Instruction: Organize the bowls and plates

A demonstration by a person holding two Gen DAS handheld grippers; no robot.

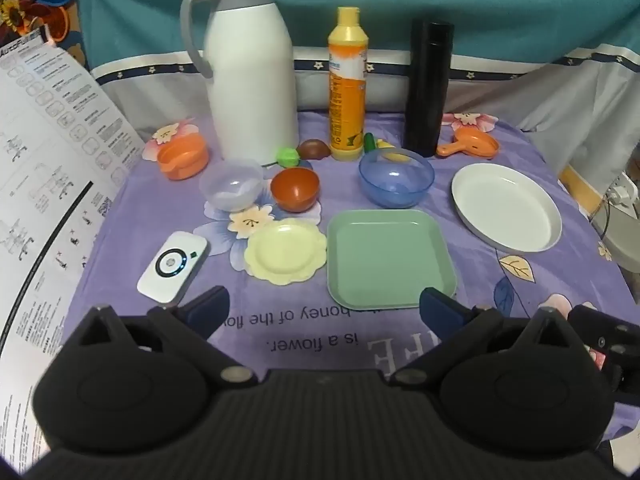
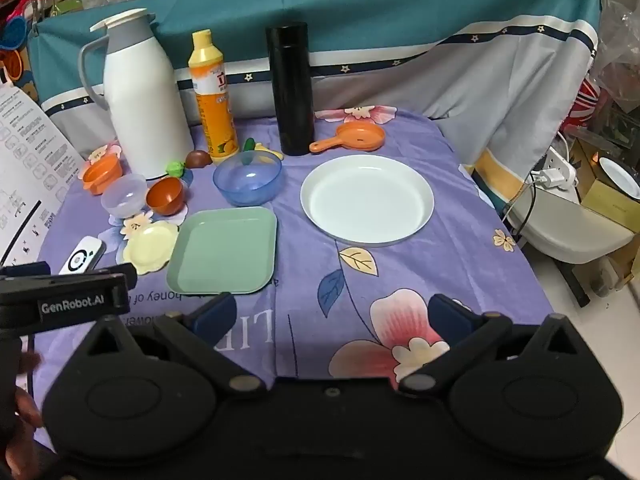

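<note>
- While both tools hover over the table's near edge, nothing is stacked: green plate [image 1: 390, 258], yellow plate [image 1: 285, 255], white plate [image 2: 367, 199] and three bowls lie apart.
- Left gripper [image 1: 324, 306] and right gripper [image 2: 332, 314] gape fully, empty.

Soft, even indoor light, strong fisheye bending at the edges

Shadows stay faint on the purple flowered tablecloth [image 1: 472, 280]; small glare spots sit in the translucent blue plastic bowl [image 2: 247, 179]; the tall white thermos jug [image 1: 250, 76] looks slightly smeared, and frame corners darken
</note>
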